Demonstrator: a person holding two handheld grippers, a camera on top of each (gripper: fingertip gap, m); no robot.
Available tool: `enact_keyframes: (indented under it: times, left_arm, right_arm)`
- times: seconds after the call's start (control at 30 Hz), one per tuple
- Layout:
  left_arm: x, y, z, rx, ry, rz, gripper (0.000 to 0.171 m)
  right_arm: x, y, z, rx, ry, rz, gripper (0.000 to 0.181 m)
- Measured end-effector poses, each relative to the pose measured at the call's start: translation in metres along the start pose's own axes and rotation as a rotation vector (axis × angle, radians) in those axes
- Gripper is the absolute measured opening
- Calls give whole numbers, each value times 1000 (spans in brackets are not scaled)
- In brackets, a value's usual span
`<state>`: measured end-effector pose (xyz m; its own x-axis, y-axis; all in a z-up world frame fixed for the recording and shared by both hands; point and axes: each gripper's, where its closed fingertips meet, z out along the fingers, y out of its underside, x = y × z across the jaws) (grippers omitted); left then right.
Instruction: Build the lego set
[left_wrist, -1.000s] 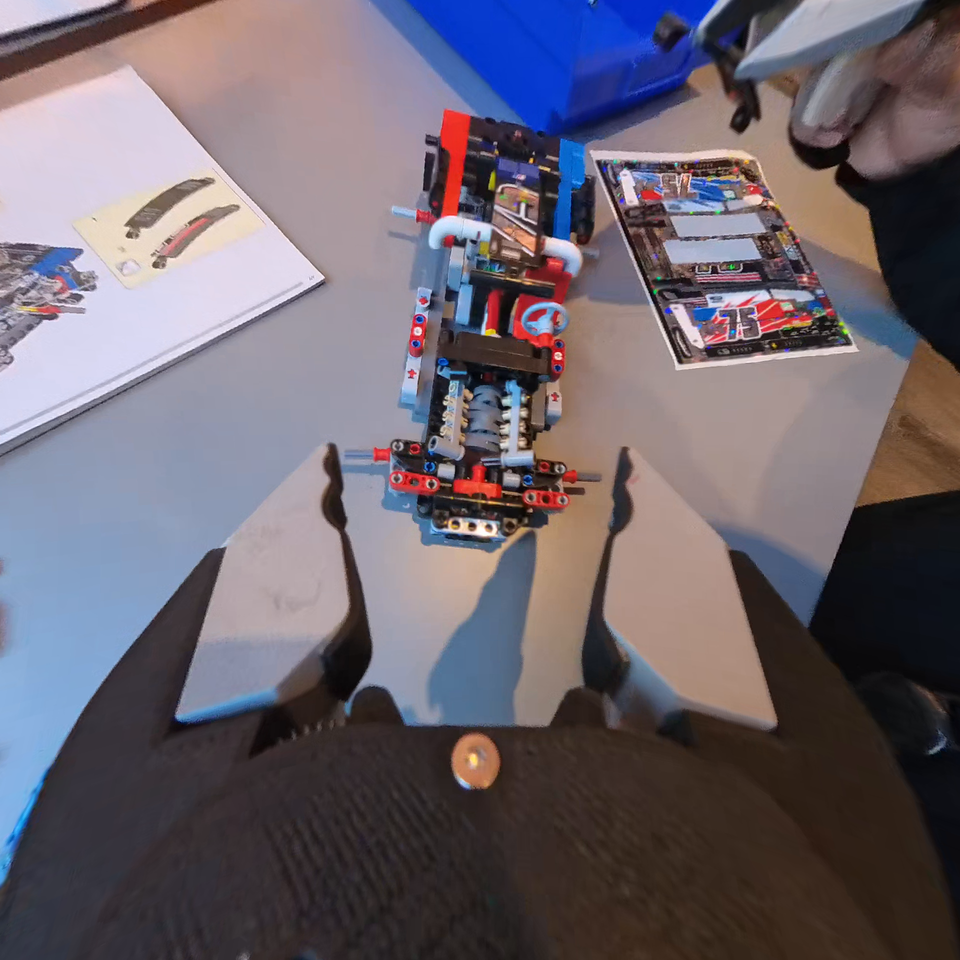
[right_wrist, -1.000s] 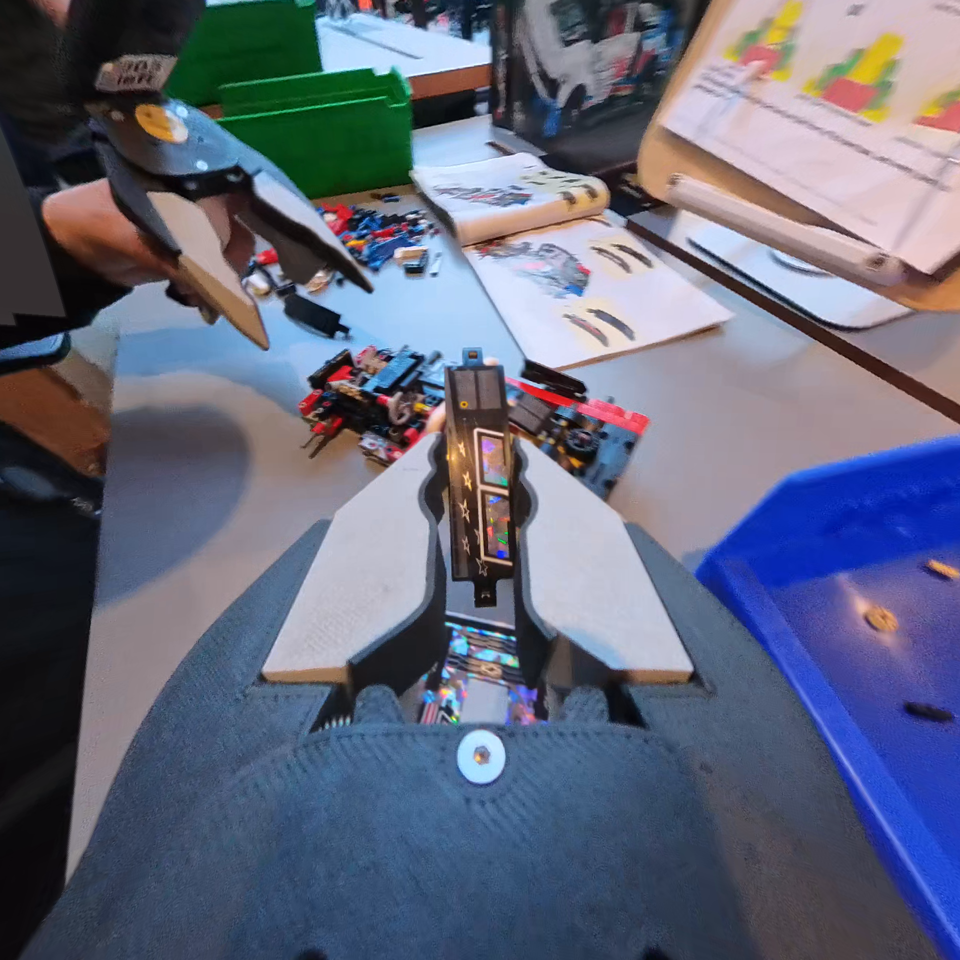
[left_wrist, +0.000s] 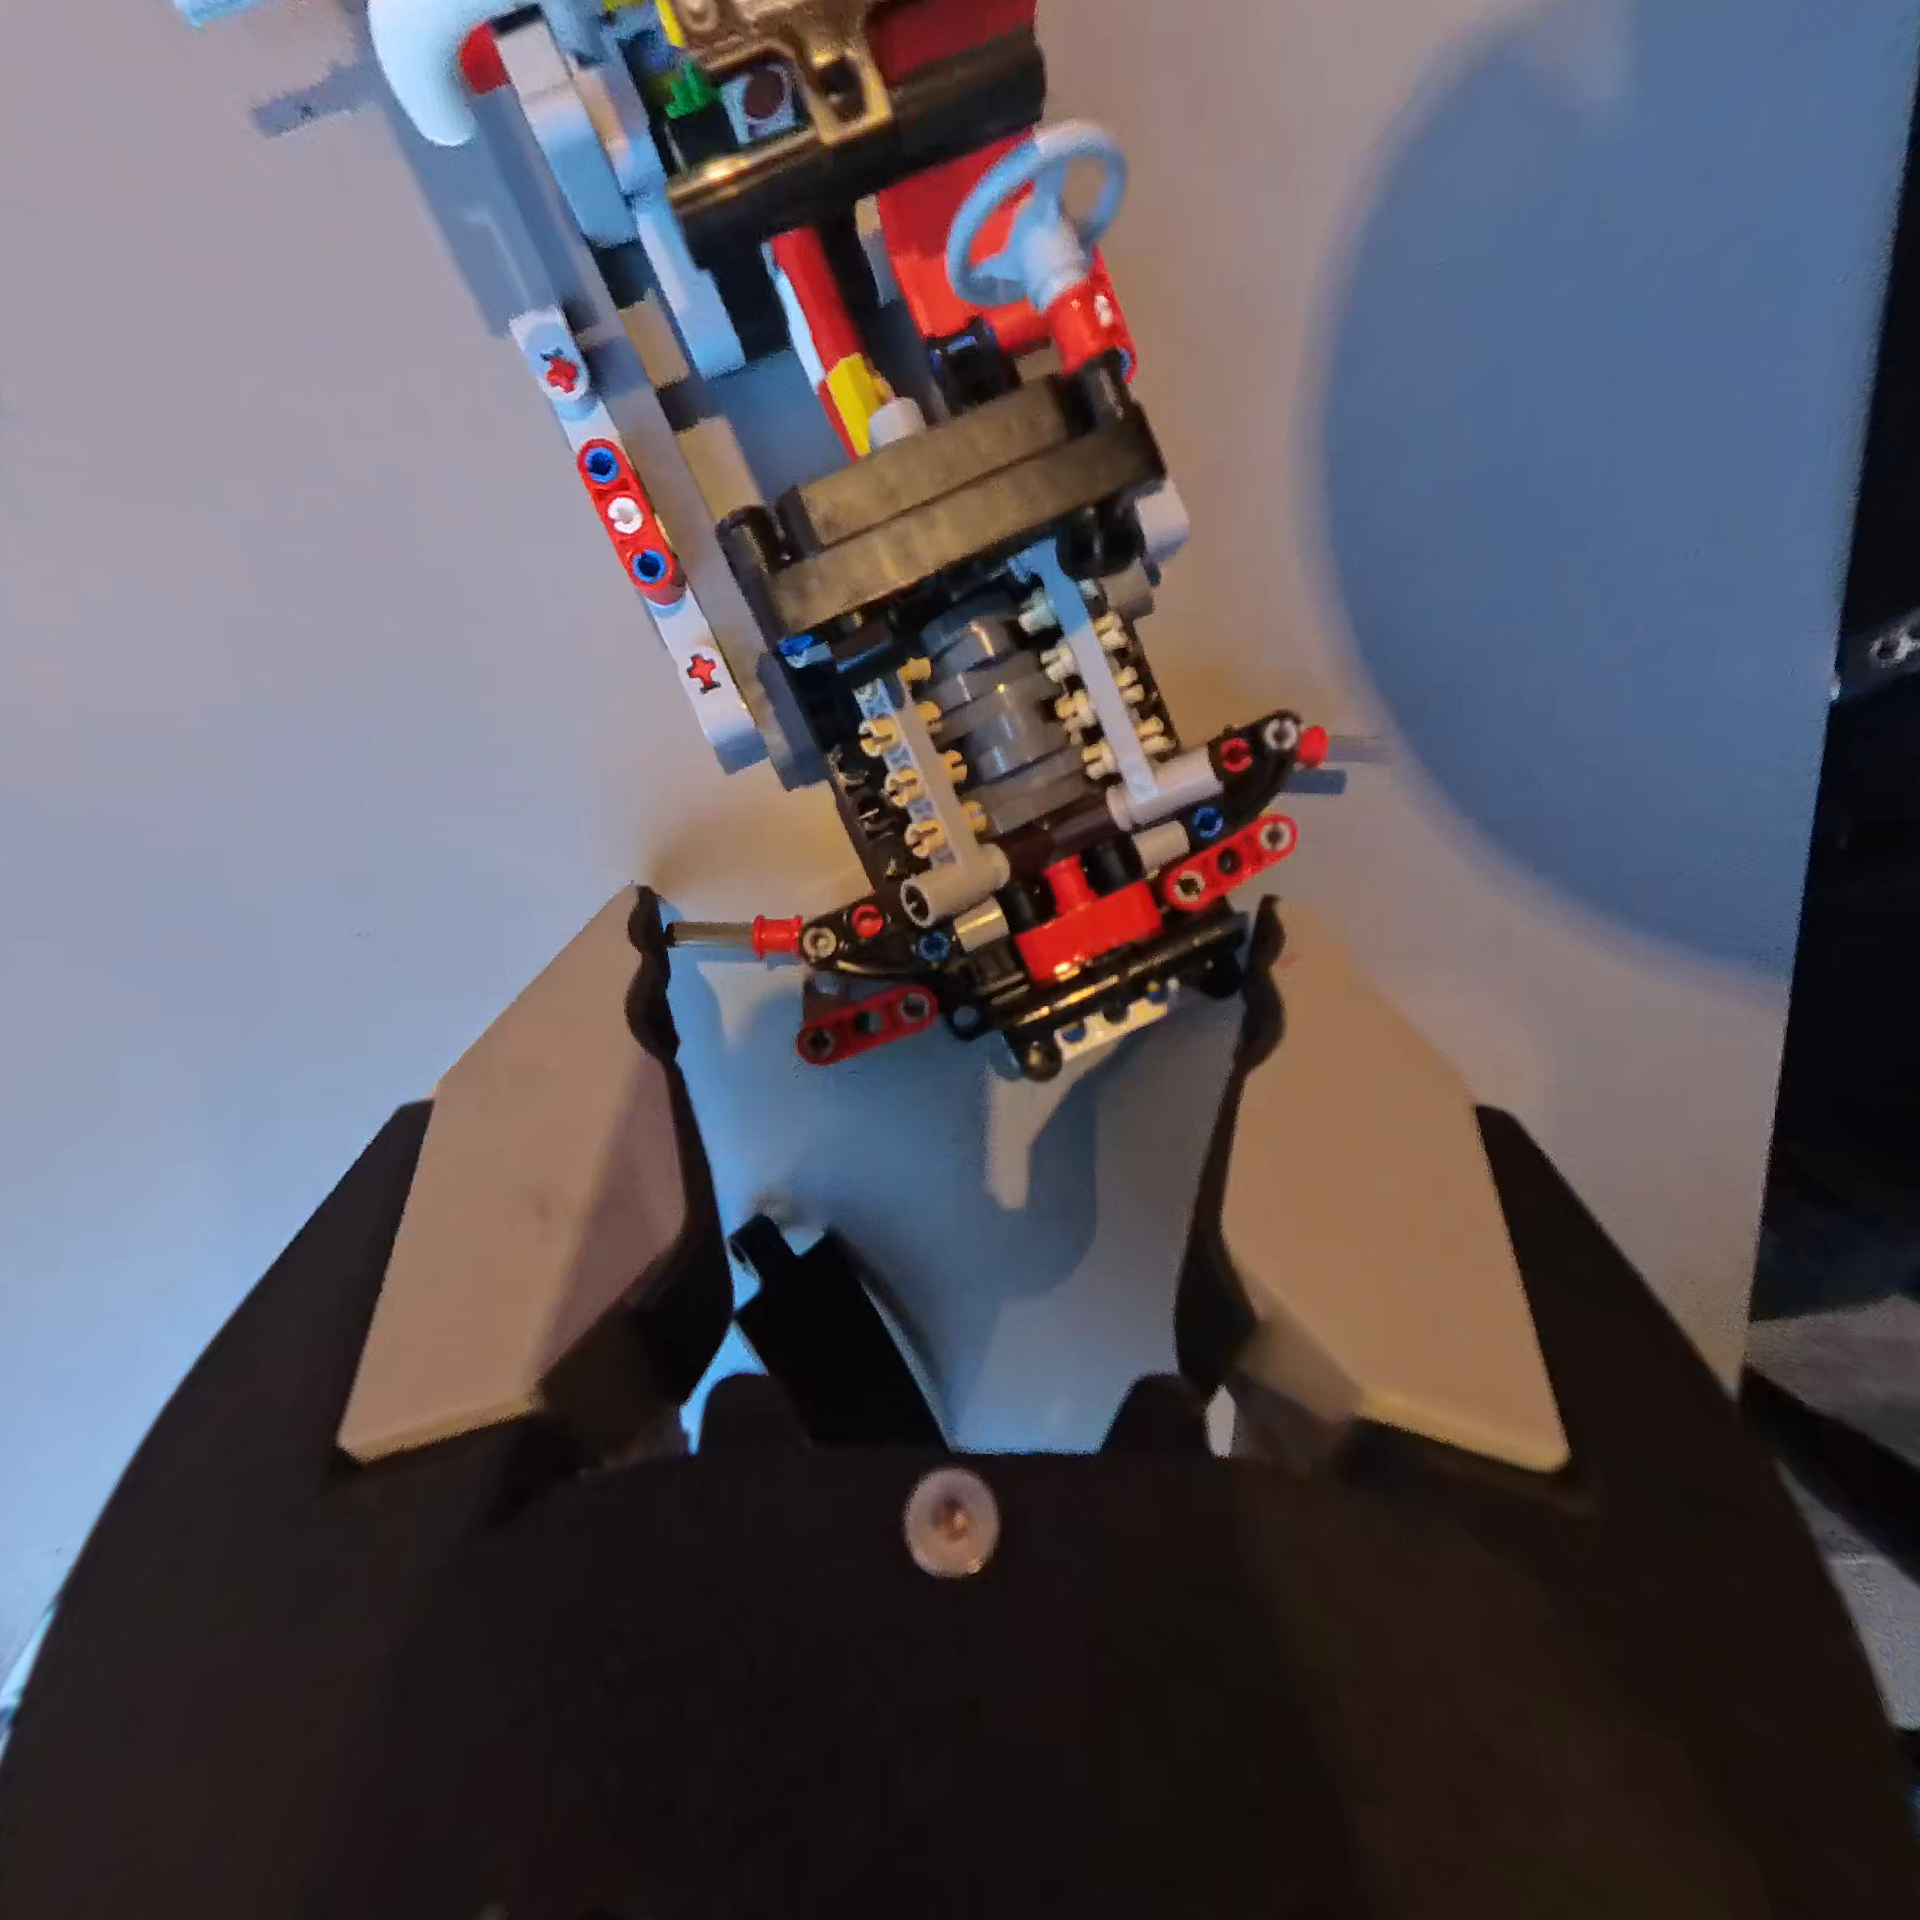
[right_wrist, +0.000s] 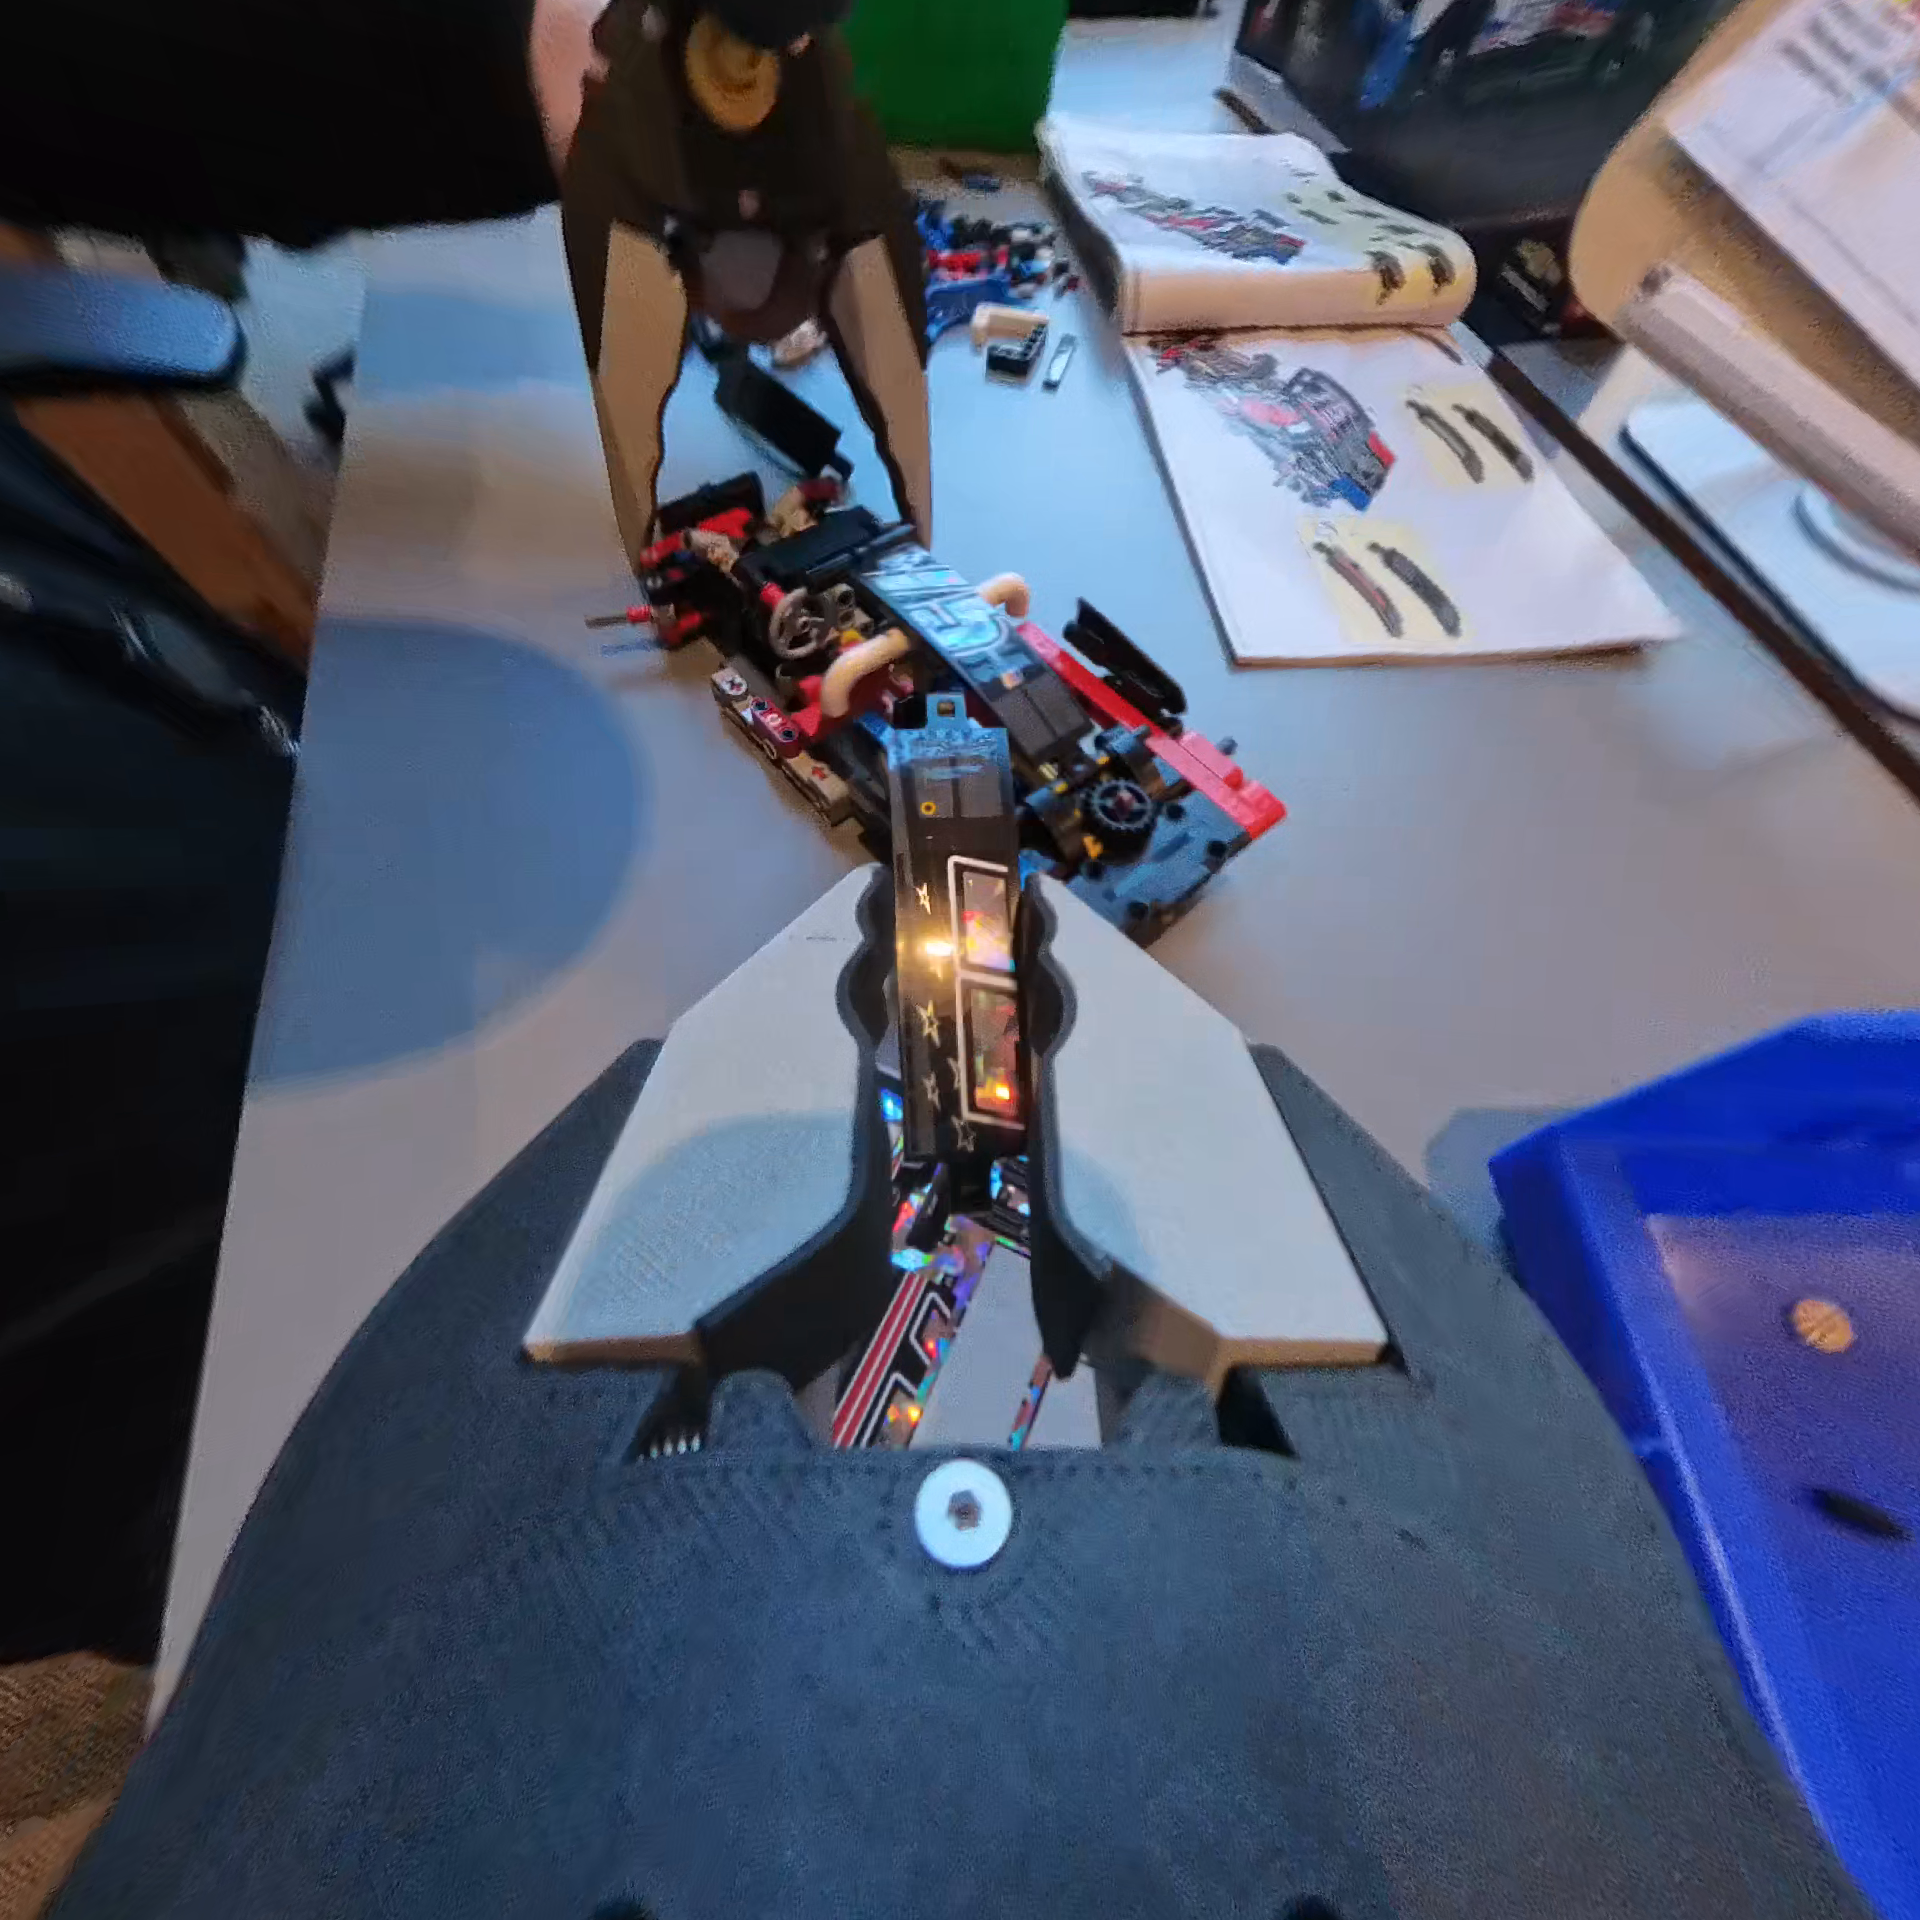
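Right wrist view: my right gripper (right_wrist: 951, 977) clamps a black stickered panel (right_wrist: 956, 935) just before the car frame (right_wrist: 935, 707). Left gripper (left_wrist: 951, 966) spread, straddling the frame's engine end. Next: steady frame, seat panel.

**Stickered panel held over the car**

The right gripper (right_wrist: 951, 925) clamps a long black stickered panel (right_wrist: 956, 914) at frame centre. Beyond it lies the lego car (right_wrist: 935, 707); the left gripper (right_wrist: 769, 520), fingers spread, straddles its far end. A blue bin (right_wrist: 1714, 1299) sits lower right.

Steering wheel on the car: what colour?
Light blue-grey steering wheel, on a red stem; left wrist view shows it best.
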<state>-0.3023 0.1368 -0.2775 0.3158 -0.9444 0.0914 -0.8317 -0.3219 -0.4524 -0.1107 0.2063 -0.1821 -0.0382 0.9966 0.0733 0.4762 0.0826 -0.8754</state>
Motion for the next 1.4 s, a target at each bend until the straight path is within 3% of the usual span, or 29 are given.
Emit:
enact_keyframes:
  times: [0.2,0.63,0.73,0.8,0.9,1.03,1.17,1.4]
  left_arm:
    - [1,8,-3,-6,-12,-54,117]
    - [5,-3,-19,197,-212,-232,115]
    - [4,-8,-28,207,-253,-252,102]
    - [0,-15,-40,231,-305,-285,80]
    - [8,-45,-58,360,-286,-341,58]
    - [36,-103,-64,559,-164,-370,55]
    - [49,-143,-45,599,-204,-299,52]
    - [35,-175,-26,638,-336,-273,49]
  right_arm:
    - [-14,-12,15,-116,80,-265,20]
    - [-22,-29,25,-108,55,-325,20]
    - [-15,-30,24,-100,96,-298,20]
    - [-7,-33,23,-84,151,-255,20]
    - [-9,-53,27,36,188,-145,20]
    - [-21,-92,34,333,143,161,21]
    - [-23,-114,33,587,58,452,20]
    - [-9,-117,25,792,125,657,20]
